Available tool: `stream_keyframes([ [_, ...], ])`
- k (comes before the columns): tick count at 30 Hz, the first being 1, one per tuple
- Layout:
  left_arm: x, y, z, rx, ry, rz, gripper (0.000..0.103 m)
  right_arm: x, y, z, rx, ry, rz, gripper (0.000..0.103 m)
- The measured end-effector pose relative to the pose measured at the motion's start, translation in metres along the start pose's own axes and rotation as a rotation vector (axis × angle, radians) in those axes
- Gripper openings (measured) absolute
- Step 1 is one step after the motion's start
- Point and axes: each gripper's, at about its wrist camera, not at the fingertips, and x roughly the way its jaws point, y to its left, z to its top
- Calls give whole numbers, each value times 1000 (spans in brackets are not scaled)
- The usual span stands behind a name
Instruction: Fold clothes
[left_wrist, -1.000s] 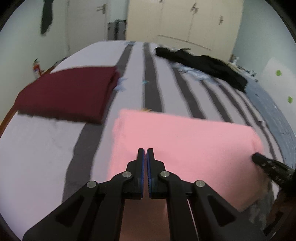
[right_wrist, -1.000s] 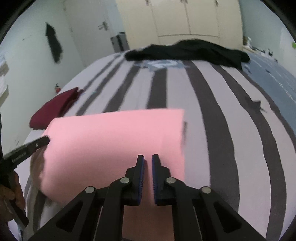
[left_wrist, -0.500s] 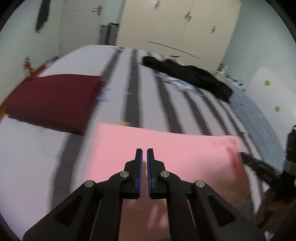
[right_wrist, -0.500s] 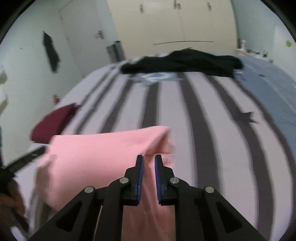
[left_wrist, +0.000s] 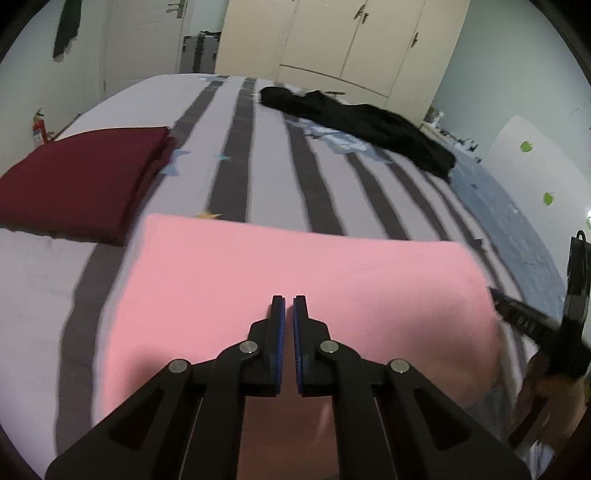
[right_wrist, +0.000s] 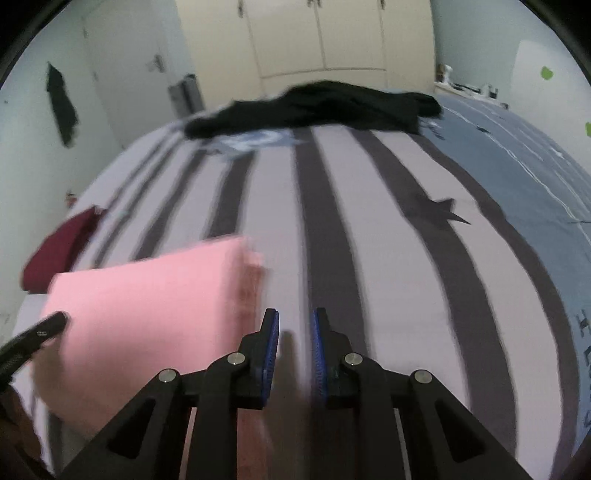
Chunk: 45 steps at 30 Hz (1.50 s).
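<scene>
A pink garment (left_wrist: 295, 273) lies folded into a wide rectangle on the striped bed (left_wrist: 280, 177). My left gripper (left_wrist: 289, 306) is over its near edge with its jaws nearly closed; whether cloth is pinched between them I cannot tell. In the right wrist view the pink garment (right_wrist: 147, 295) lies to the left. My right gripper (right_wrist: 295, 325) is open and empty over the bedsheet, just right of the garment's edge. The right gripper also shows in the left wrist view (left_wrist: 524, 317) at the garment's right end.
A folded maroon garment (left_wrist: 81, 177) lies at the left of the bed. A black garment (left_wrist: 362, 125) and a pale blue one (left_wrist: 332, 136) lie at the far end. A blue blanket (right_wrist: 517, 155) covers the right side. Wardrobe doors (left_wrist: 332, 40) stand behind.
My right gripper has opened, let go of the pink garment and shifted right, off its edge. The garment has settled flat on the bed. The left gripper has stayed over the near edge.
</scene>
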Motion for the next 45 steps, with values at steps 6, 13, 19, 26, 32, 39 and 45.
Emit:
stream_keyframes([
  [6,-8,13,6,-27,-18,28,2,-30,1,17,26,-100,40,16],
  [13,-6,-14,8,-38,-22,-75,2,-38,77,3,-65,-76,315,16],
  [19,11,-24,-7,-26,19,-81,2,-13,103,-24,-97,-8,333,16],
  [26,3,2,-5,-23,-10,7,2,3,69,-20,-98,-23,243,0],
  [32,-8,45,10,-53,-44,128,2,-5,34,-14,-82,-30,175,0],
  [39,-4,55,43,-45,-82,104,2,-11,35,19,-82,-99,166,8],
  [45,36,63,44,14,-2,144,2,23,46,29,-80,-39,187,8],
])
